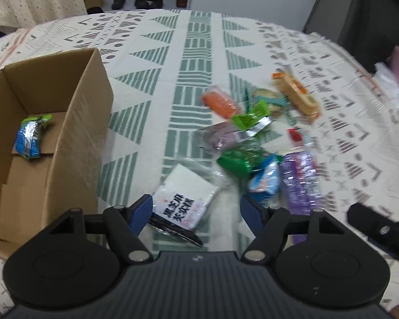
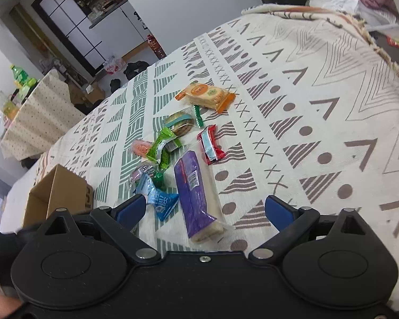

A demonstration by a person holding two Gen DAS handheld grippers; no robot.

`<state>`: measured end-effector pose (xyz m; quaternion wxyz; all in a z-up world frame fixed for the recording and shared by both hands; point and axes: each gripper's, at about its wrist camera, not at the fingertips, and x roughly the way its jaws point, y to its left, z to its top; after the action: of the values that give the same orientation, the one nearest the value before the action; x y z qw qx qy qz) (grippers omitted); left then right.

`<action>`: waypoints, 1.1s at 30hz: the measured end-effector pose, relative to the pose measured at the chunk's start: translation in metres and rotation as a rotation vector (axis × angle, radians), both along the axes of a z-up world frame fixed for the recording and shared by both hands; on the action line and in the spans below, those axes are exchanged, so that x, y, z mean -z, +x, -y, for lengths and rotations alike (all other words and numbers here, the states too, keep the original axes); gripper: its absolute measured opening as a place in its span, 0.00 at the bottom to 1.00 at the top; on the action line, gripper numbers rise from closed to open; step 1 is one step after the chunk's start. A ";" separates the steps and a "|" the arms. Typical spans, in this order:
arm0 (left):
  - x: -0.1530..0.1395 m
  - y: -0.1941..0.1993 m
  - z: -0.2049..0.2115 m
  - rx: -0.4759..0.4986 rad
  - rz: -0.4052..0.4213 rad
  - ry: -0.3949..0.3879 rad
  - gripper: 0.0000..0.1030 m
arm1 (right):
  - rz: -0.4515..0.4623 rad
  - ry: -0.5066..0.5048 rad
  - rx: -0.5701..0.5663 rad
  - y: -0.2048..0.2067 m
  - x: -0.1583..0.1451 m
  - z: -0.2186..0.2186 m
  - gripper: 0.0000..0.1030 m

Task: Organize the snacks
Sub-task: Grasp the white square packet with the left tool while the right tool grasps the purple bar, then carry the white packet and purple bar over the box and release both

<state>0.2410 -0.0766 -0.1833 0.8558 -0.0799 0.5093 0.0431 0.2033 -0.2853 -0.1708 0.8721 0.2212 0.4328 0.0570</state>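
Note:
A pile of wrapped snacks lies on the patterned tablecloth. In the left wrist view my left gripper (image 1: pixel 196 208) is open, its blue fingers on either side of a white packet with black Chinese lettering (image 1: pixel 185 198). A cardboard box (image 1: pixel 74 122) stands at the left and holds one blue-green snack (image 1: pixel 30 138). In the right wrist view my right gripper (image 2: pixel 206 208) is open just above a long purple wafer pack (image 2: pixel 192 191), with a blue packet (image 2: pixel 159 199) by its left finger. The purple pack also shows in the left wrist view (image 1: pixel 300 180).
Other snacks lie in the pile: an orange cracker pack (image 2: pixel 206 97), a red candy (image 2: pixel 211 146), a green packet (image 2: pixel 161 148), a round cookie pack (image 2: pixel 179 123). The box (image 2: pixel 55 196) stands at the far left. Another table with bottles (image 2: pixel 21 82) stands beyond.

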 end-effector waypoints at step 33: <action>0.031 0.009 0.010 0.044 -0.094 -0.021 0.48 | -0.120 0.008 -0.085 0.025 0.041 -0.012 0.33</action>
<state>0.2499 -0.0864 -0.2147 0.8307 -0.0754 0.5511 0.0224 0.2279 -0.2731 -0.2116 0.8404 0.2091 0.4932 0.0820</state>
